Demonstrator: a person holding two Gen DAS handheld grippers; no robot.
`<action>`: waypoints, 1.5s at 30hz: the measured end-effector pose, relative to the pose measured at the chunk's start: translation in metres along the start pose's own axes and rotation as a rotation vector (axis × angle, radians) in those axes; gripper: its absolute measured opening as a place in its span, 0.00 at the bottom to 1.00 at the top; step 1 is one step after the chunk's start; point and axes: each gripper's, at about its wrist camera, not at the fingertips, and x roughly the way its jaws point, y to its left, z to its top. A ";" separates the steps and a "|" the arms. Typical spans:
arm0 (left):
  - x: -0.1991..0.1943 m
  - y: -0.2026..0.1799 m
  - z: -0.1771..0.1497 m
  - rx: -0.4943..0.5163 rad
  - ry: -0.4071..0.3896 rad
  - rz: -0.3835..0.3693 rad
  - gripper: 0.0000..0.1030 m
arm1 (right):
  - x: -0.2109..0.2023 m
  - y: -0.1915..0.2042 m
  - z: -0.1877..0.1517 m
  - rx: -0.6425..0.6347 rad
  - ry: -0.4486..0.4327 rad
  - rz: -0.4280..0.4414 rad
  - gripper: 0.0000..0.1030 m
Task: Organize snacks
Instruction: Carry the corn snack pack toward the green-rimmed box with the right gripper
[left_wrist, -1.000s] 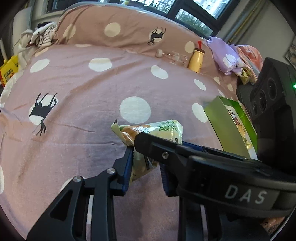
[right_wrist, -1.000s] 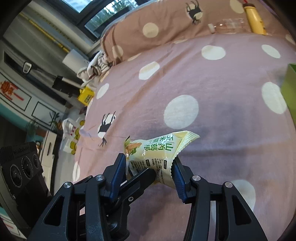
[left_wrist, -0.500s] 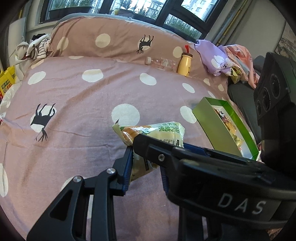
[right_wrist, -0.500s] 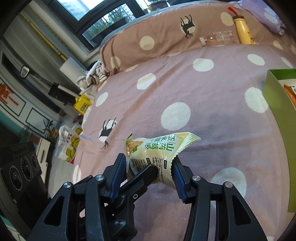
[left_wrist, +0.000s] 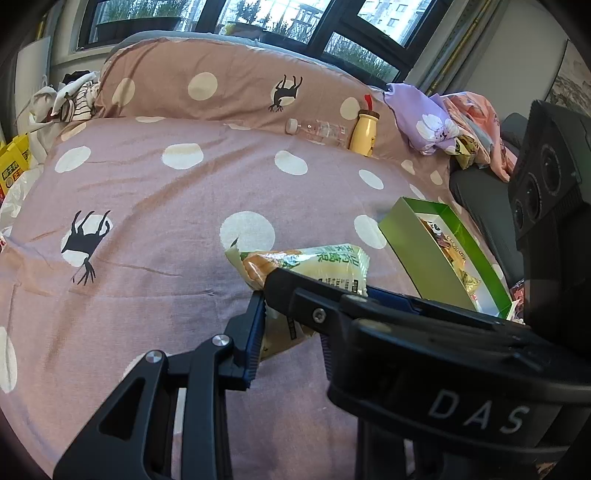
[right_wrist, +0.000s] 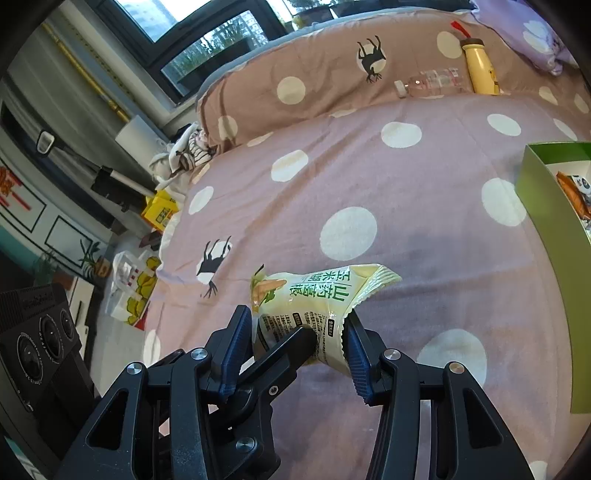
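Far left, beside the bed (left_wrist: 155, 206): yellow cartons (left_wrist: 13, 166) and a heap of pale clothes (left_wrist: 62, 99). Across the far end: long spotted pillow (left_wrist: 221, 85). Covering the bed: mauve sheet printed with white dots and black animal figures.

Centre, lifted clear of the sheet: snack packet (left_wrist: 314, 266), pale yellow with green lettering and an orange picture at its left end. Gripped by both tools at once. Left gripper (left_wrist: 291, 328) clenched on the packet's near edge, blue-padded fingers (left_wrist: 255, 339) pressed against the wrapper. Right gripper (right_wrist: 299, 339) likewise grasping the packet, blue fingers (right_wrist: 236, 343) bearing on either side of its lower part, wrapper creased between them. In the right wrist view, one black finger of the left gripper crosses in front of the packet's lower face.

Right of centre, at the far end against the pillow: clear plastic bottle (left_wrist: 317, 131) lying flat, yellow bottle (left_wrist: 364, 134) upright just beside it. Farther right: lilac floral cloth (left_wrist: 428, 125).

Near right: green box (left_wrist: 421, 251), open-topped, resting on the bed, several wrapped snacks (left_wrist: 448, 247) inside. Packet well apart from the box, to its left.
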 end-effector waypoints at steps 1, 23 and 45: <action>0.000 0.000 0.000 0.001 0.002 -0.001 0.25 | 0.000 -0.001 0.000 0.005 0.002 0.000 0.51; 0.002 -0.032 0.006 0.032 -0.018 0.075 0.26 | -0.015 -0.025 0.006 0.008 0.012 0.074 0.51; 0.034 -0.109 0.029 0.152 -0.046 0.040 0.26 | -0.057 -0.091 0.033 0.019 -0.080 0.088 0.52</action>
